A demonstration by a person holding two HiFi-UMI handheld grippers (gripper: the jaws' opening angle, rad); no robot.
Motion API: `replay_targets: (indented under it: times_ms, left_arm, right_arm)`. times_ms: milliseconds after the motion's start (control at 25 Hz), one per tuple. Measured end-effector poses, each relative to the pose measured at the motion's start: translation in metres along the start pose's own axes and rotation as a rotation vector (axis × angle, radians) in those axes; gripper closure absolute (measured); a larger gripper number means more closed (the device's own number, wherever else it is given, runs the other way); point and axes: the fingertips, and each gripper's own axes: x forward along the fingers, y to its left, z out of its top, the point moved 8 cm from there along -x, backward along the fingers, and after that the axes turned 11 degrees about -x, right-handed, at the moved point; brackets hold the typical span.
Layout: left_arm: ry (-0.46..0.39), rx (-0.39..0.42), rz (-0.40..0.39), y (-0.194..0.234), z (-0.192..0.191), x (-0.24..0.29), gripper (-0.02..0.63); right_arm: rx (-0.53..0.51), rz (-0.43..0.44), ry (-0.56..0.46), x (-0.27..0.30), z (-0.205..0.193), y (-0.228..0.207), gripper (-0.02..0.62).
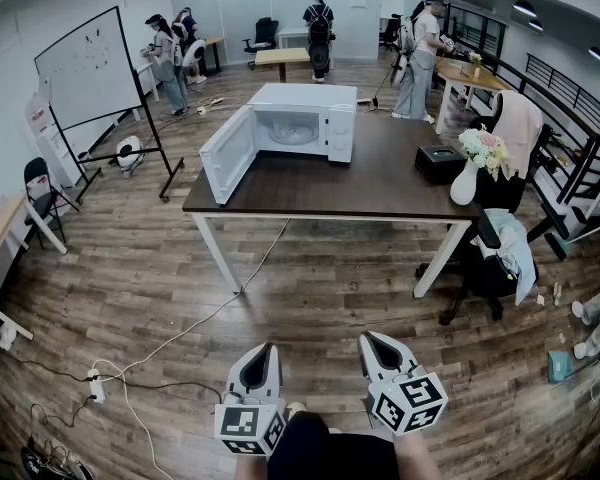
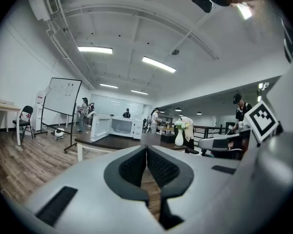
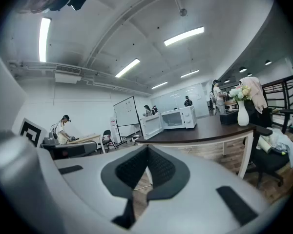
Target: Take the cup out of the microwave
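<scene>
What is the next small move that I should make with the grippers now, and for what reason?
Probably step toward the table, carrying the left gripper and the right gripper nearer to the microwave. Its door stands open already, yet both grippers are shut, empty and far from it, over the floor. The cup cannot be made out from here.

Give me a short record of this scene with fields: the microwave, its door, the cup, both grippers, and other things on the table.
microwave: white, stands on the dark table, near its far left corner
door: swung open to the left
cup: cannot be made out inside from here
left gripper: jaws together, empty, far short of the table
right gripper: jaws together, empty, far short of the table
other things: white vase with flowers and a black box at the table's right end
</scene>
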Motion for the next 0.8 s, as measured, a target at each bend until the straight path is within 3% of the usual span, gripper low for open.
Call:
replay_targets:
  times_ms: [320,800]
  left_arm:
    - [-0.014,-0.052,-0.002,-0.003,-0.008,-0.016,0.600]
    - [-0.019,-0.060,0.009,-0.010,-0.013,0.000,0.600]
  right_arm:
    - [0.080,-0.058,0.024,-0.012,-0.013,0.010,0.600]
    - [0.050,-0.043,0.031,-0.005,-0.014,0.011,0.600]
